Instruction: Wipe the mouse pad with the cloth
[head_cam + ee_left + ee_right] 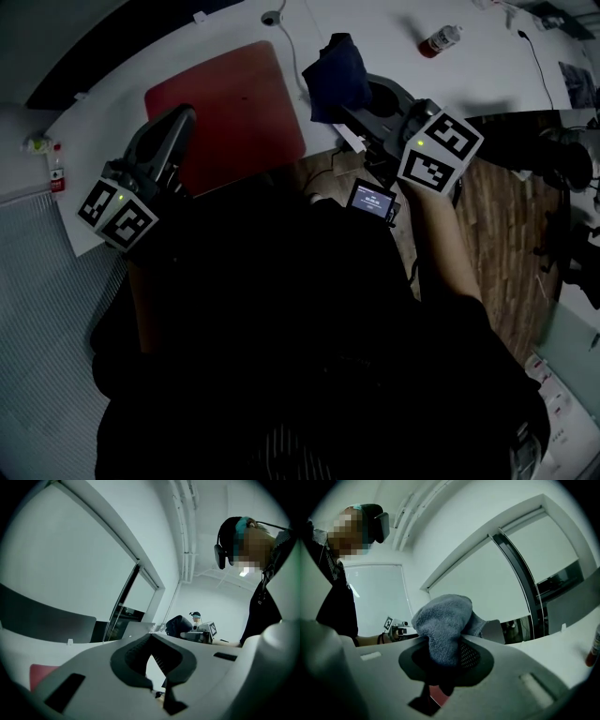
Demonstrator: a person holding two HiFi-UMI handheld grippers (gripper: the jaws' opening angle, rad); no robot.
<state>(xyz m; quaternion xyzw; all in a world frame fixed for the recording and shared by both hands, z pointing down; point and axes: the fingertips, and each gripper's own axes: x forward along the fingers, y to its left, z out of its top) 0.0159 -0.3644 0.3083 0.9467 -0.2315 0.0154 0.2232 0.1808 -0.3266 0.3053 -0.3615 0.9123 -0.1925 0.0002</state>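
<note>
While the right tool [339,101] is clamped on the cloth [336,70], with the bundled fabric bulging out past its jaw tips, you can treat the pickup step as finished. The mouse pad [230,112] lies flat on the white surface [394,37], just to the left of that tool and ahead of the left tool [184,116]. The left tool's jaws sit drawn together at the tips and carry nothing. The cloth appears beside the pad's right edge, not on it, and the right tool points upward, so judge the wiping as not yet begun. Remaining: lower the cloth onto the pad and stroke across its whole face.
</note>
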